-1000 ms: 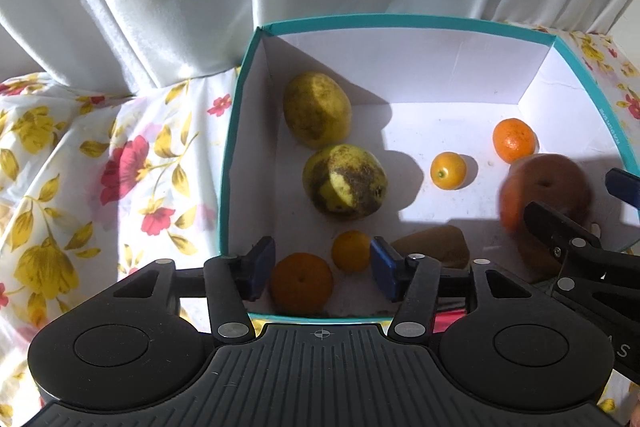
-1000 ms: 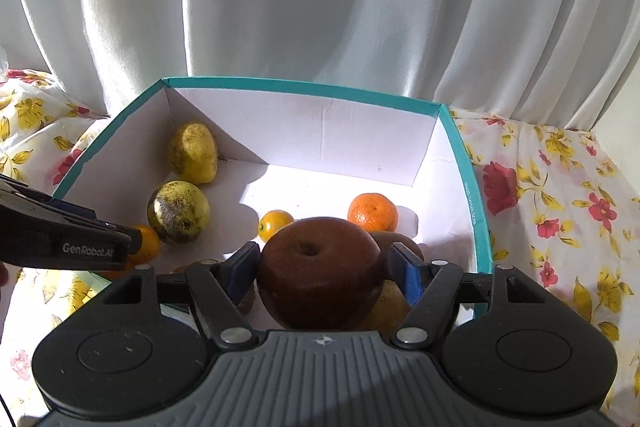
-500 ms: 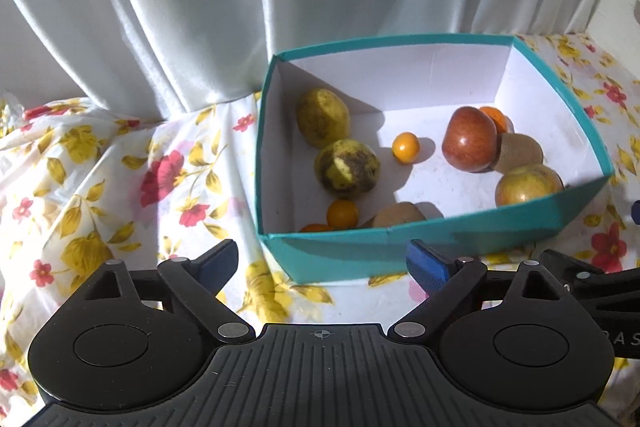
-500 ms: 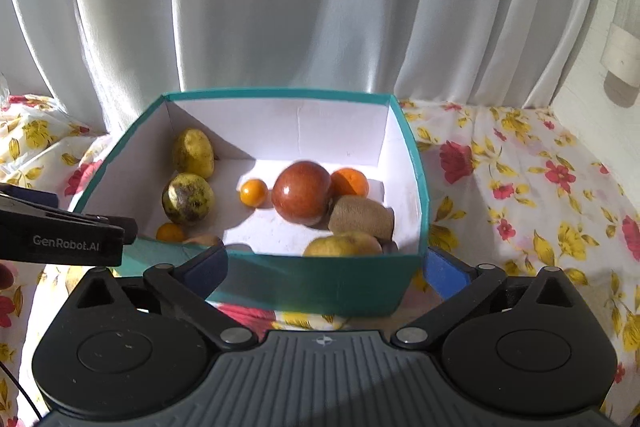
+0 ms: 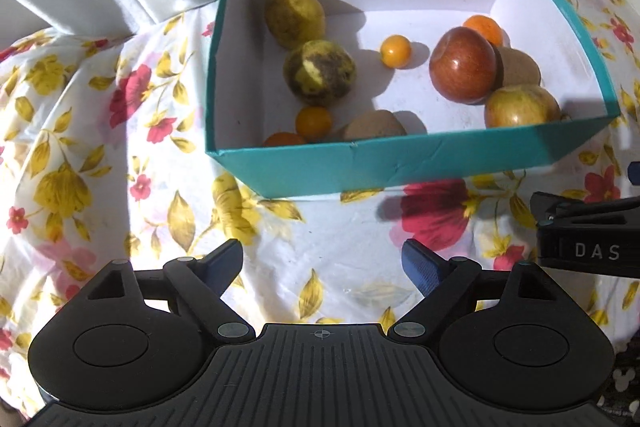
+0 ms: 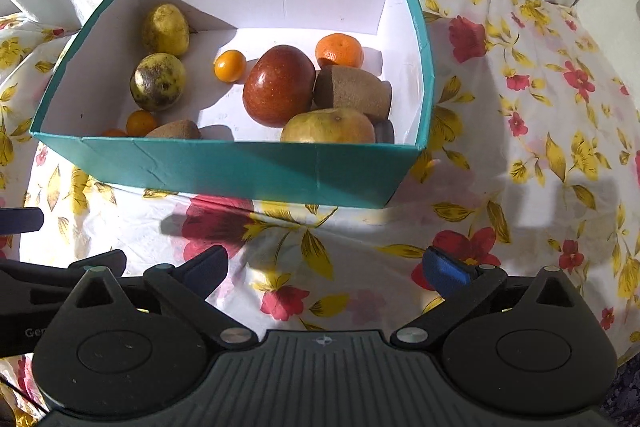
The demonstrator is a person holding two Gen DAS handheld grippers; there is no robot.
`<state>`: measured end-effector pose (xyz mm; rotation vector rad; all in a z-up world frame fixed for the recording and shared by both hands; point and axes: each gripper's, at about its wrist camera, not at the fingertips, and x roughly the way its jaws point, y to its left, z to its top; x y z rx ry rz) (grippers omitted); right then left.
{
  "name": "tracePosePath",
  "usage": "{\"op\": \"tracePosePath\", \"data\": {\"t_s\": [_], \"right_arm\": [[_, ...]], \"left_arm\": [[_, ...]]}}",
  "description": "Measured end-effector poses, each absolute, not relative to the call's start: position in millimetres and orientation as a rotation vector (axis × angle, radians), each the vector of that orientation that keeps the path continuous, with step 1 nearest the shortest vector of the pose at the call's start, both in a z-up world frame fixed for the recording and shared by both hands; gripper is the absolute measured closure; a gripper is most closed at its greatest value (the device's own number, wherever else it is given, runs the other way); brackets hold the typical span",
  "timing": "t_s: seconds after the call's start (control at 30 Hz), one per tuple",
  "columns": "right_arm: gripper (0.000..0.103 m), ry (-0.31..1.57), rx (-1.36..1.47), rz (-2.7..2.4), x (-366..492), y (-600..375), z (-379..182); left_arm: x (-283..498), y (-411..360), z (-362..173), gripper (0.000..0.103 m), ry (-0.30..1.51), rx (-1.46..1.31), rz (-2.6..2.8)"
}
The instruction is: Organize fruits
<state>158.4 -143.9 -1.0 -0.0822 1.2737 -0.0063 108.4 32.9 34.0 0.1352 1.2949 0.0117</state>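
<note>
Both pairs of blue-padded fingers stand wide apart and empty, hovering over the flowered tablecloth (image 5: 168, 163) in front of the teal cardboard box (image 5: 400, 167).

All fruit visible lies inside the box: a glossy red apple (image 6: 279, 85) touching a fuzzy brown kiwi (image 6: 352, 91), a yellow-green apple (image 6: 328, 127) against the near wall, and a small orange tangerine (image 6: 340, 49) behind. The red apple looks firm, fairly heavy and slick, so squeezing across its widest middle seems safest; the kiwi probably bruises easily. The left gripper (image 5: 322, 263) and right gripper (image 6: 326, 265) sit side by side, low and level, aimed at the box, just short of it.
</note>
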Motion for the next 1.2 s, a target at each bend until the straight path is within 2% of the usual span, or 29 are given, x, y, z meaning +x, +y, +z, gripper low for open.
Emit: {"op": "tracePosePath", "data": {"t_s": [0.27, 1.2], "right_arm": [[0.0, 1.336, -0.115, -0.015, 181, -134, -10], [0.0, 1.339, -0.042, -0.033, 182, -140, -14]], "left_arm": [[123, 42, 38, 0.012, 1.304, 0.111, 0.109], [124, 41, 27, 0.012, 1.333, 0.123, 0.094]]}}
